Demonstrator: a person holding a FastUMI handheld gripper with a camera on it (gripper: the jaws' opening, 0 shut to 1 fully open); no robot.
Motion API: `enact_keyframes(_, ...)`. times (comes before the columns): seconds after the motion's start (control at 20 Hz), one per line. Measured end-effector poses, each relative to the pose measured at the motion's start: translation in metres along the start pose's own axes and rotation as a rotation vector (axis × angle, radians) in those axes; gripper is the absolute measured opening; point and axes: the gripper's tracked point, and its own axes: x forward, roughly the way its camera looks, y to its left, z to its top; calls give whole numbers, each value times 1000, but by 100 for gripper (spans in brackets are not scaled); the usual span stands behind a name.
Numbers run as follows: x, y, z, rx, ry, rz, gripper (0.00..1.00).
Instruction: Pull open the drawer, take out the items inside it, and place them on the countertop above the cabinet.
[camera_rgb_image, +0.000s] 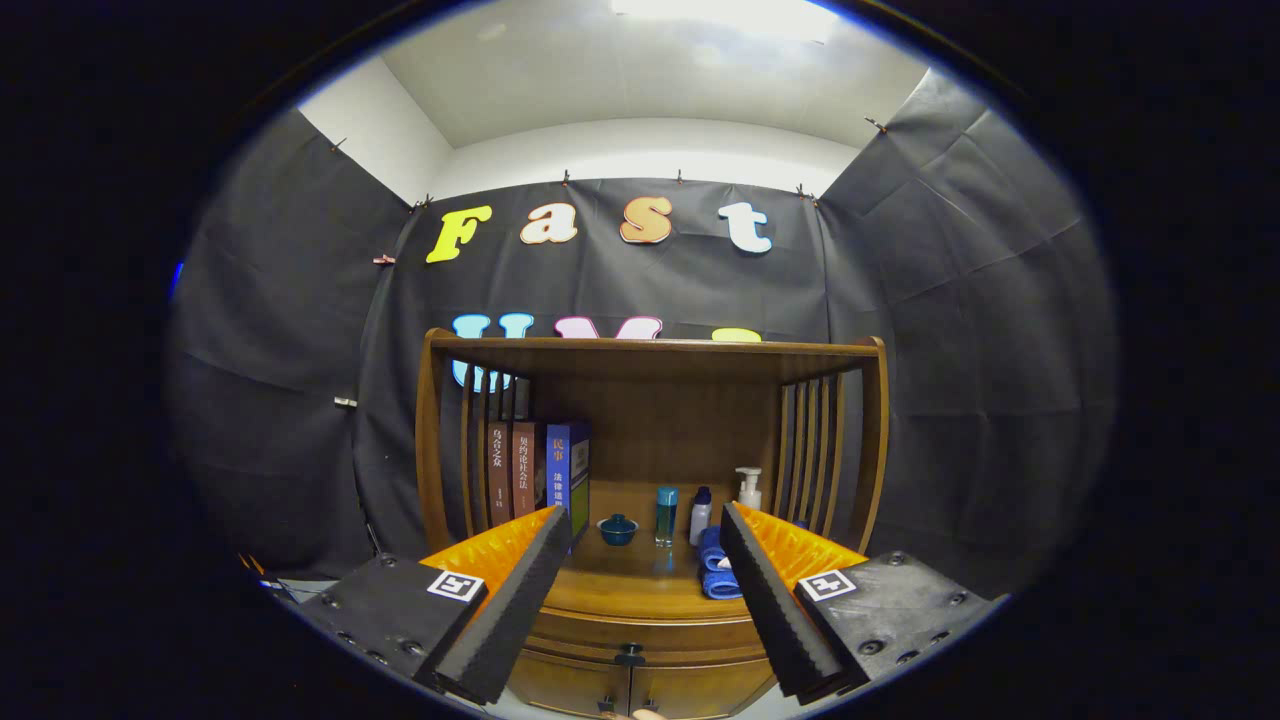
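A wooden cabinet (650, 600) with a slatted shelf unit stands ahead of me. Its drawer front, with a small dark knob (630, 655), sits closed low between my fingers. My gripper (645, 525) is open, fingers spread wide and nothing between them, held back from the cabinet. On the countertop (630, 580) beyond the fingertips stand a small blue lidded bowl (617, 529), a teal bottle (666, 514), a white bottle with a dark cap (701, 514) and a white pump bottle (749, 488). Rolled blue towels (714, 568) lie by the right finger.
Three books (540, 470) stand upright at the countertop's left side against the slats. A top shelf board (650, 345) roofs the unit. Two lower cabinet doors with dark knobs (612, 703) sit under the drawer. Black cloth walls close in on all sides.
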Motion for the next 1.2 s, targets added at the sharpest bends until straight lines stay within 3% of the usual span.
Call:
enact_keyframes(0.55,8,2,-15,-11,20,5,98)
enact_keyframes(1.2,46,29,-153,-72,171,59,99)
